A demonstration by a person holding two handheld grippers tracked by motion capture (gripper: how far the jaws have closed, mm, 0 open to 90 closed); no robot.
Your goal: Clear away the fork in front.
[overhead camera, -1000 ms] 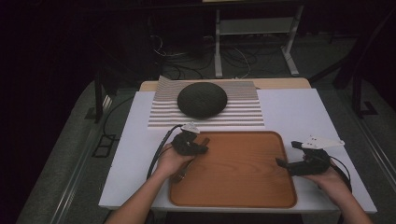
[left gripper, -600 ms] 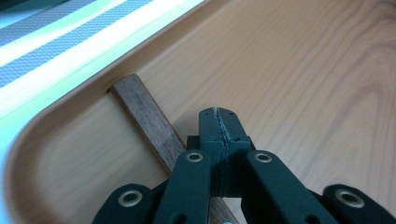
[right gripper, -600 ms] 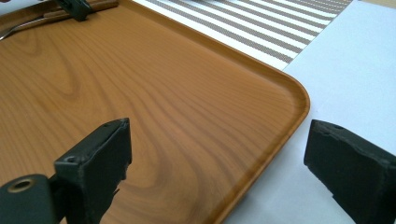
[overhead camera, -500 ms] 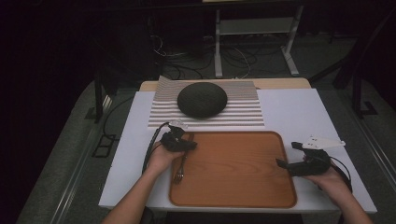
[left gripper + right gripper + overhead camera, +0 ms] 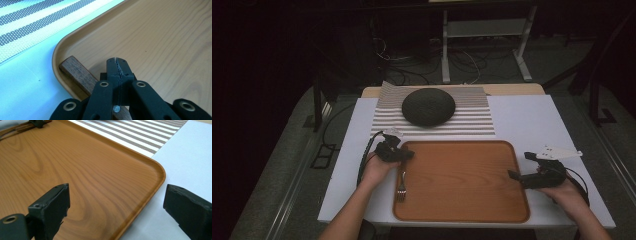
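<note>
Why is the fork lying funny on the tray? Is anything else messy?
The fork lies along the left edge of the wooden tray, its wooden handle against the raised rim, beneath the shut left gripper. That looks a bit crooked. Nothing is spilled or broken.

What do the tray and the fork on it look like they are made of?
The tray looks like wood or a wood-grain laminate: flowing grain lines, smooth satin surface, rounded raised rim. The fork seems to have a dark stained wooden handle, with visible grain and squared edges, and a metal head, judging by its pale glint, though it shows small.
</note>
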